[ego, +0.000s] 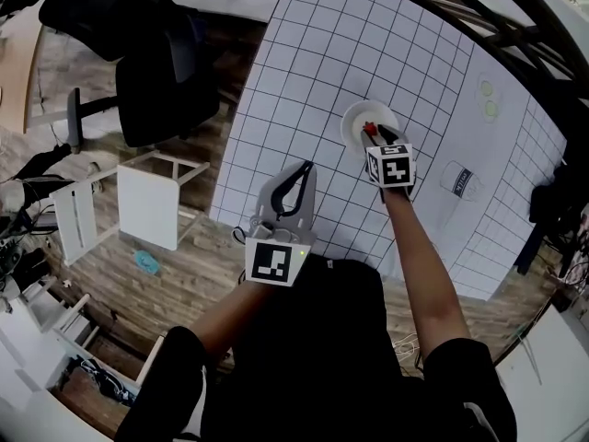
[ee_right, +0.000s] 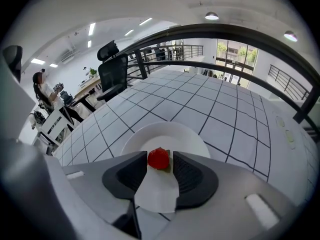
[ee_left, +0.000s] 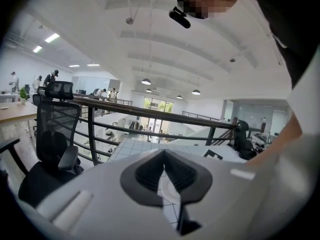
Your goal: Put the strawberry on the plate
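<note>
The plate looks smooth and glossy, like glazed ceramic. The strawberry on the plate is shiny. The gridded sheet under the plate looks matt and paper-like.

A white gridded table is set on a wooden floor, a black office chair beside it; a dark railing and hanging lamps are seen beyond.

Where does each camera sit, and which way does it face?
Head view: on the head, facing down at the table; shows arms, left hand-held gripper, right hand-held gripper.
Left gripper view: rides that gripper, facing railing, chair; shut jaws show.
Right gripper view: rides that gripper, facing the plate; jaws flank the strawberry.
Shared: head, right gripper views show strawberry, plate.
</note>
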`<state>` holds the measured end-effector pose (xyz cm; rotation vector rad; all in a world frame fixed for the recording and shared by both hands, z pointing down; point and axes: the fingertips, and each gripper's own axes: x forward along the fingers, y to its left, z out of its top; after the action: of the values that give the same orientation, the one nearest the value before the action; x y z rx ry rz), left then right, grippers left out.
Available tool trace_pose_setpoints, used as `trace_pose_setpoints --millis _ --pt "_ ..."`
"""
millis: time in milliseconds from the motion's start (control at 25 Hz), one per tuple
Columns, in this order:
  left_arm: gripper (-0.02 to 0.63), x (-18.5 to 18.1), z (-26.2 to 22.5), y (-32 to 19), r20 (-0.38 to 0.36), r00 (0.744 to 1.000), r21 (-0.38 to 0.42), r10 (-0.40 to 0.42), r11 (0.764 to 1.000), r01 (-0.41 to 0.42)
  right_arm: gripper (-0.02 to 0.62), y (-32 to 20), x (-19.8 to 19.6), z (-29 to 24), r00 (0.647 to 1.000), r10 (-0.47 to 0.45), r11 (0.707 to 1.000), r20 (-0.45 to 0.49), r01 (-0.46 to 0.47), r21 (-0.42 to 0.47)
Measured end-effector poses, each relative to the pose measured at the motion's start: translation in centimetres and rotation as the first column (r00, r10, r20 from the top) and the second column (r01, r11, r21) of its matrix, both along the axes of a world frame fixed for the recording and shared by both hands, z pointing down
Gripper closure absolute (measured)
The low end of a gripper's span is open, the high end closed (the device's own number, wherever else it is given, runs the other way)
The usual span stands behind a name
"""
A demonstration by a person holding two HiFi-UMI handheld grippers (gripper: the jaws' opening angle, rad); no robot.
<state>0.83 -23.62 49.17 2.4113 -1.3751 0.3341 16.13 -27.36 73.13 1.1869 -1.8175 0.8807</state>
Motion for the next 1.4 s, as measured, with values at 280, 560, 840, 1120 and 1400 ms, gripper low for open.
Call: trace_pose_setpoints --millis 280,560,840,1120,1400 --pt "0.598 -1.2 -1.1 0.5 -0.011 1.000 0.023 -0.008 1.000 0.009 0.434 1.1 0.4 -1.4 1.000 0.009 1.000 -0.010 -0.009 -0.004" --pt "0.598 -2.0 -2.4 2.3 -0.039 0.999 0.048 0.003 0.999 -0.001 0.436 2.8 0.2 -4.0 0.999 0.022 0.999 -0.024 -0.021 0.028" --pt "0.598 -2.8 -4.1 5.0 -0.038 0.998 0.088 0.057 0.995 -0.054 0.436 5.9 -1.2 -7.8 0.999 0.032 0.996 -0.030 -0.029 0.079" --pt "0.598 -4.2 -6.8 7.8 -0.065 0.992 0.124 0.107 0.987 -0.099 0.442 9.6 -3.5 -12.3 0.997 0.078 0.984 -0.013 -0.075 0.162" --pt "0.598 -5.0 -8.1 11.2 -0.092 0.980 0.137 0.178 0.977 -0.165 0.442 13.8 -6.4 -16.0 0.993 0.120 0.969 0.007 -0.119 0.217"
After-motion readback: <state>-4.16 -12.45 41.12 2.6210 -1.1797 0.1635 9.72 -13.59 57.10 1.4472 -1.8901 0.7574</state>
